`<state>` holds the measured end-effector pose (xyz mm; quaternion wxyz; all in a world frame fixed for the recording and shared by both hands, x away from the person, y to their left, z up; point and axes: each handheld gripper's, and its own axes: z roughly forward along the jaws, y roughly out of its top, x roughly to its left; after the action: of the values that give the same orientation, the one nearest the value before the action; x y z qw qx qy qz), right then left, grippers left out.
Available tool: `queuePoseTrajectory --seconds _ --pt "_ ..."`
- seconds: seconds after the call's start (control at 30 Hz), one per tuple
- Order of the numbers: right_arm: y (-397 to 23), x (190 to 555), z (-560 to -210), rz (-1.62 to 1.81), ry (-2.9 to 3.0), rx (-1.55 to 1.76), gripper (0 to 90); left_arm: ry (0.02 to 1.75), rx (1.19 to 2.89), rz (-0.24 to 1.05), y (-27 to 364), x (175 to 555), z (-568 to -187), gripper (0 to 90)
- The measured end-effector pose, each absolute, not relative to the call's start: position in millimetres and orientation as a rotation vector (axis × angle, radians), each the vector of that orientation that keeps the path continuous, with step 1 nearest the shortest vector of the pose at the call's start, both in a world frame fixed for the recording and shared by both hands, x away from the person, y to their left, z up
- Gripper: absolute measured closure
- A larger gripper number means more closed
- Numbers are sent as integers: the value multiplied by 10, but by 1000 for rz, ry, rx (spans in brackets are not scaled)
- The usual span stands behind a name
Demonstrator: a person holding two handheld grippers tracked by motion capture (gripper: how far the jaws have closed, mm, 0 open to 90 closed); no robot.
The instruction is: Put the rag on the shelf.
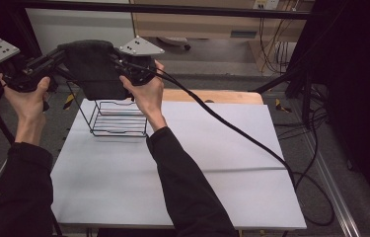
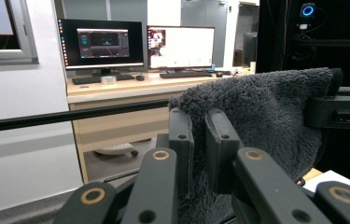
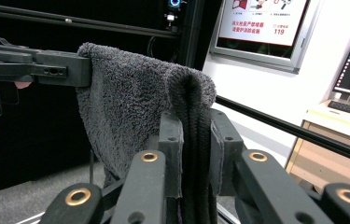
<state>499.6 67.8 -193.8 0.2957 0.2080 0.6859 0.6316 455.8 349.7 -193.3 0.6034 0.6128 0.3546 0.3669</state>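
Observation:
A dark grey fluffy towel (image 1: 92, 66) hangs stretched between the two grippers, above a black wire rack (image 1: 118, 119) that stands on the white table (image 1: 197, 173). My left gripper (image 1: 64, 58) is shut on the towel's left end; in the left gripper view its jaws (image 2: 199, 151) pinch the pile of the towel (image 2: 266, 107). My right gripper (image 1: 116, 59) is shut on the right end; in the right gripper view a folded edge of the towel (image 3: 130, 98) sits between the jaws (image 3: 196, 154). Each gripper view shows the other gripper on the towel's far end (image 2: 338, 112) (image 3: 56, 70).
A thick black cable (image 1: 241, 136) trails from the right gripper across the table and off its right side. A wooden board (image 1: 222, 96) lies along the far edge. A black frame bar (image 1: 172, 10) crosses overhead. Behind is a desk with monitors (image 2: 140, 44).

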Motion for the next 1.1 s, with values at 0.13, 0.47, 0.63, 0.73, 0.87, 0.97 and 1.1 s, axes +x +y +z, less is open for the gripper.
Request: queuePoseTrajectory --seconds 0.13,0.47,0.63,0.73,0.87,0.97,1.1 --pt "691 4948 -1962 1660 1823 527 781 819 1416 852 3516 4520 -1975 819" --pt "714 4877 -1991 1649 1827 504 781 815 1411 853 3540 4454 -2047 820" --pt "724 4853 -2006 1642 1838 504 781 818 1421 854 3551 4430 -2073 820" --pt "726 4839 -2010 1639 1849 509 781 821 1422 849 3552 4410 -2093 819" --pt "725 4820 -2013 1631 1872 510 781 831 1429 831 3561 4384 -2115 818" --pt "728 4803 -2018 1629 1887 509 781 835 1441 823 3573 4361 -2127 818" --pt "726 4775 -2032 1615 1912 508 779 835 1457 822 3567 4338 -2145 817"
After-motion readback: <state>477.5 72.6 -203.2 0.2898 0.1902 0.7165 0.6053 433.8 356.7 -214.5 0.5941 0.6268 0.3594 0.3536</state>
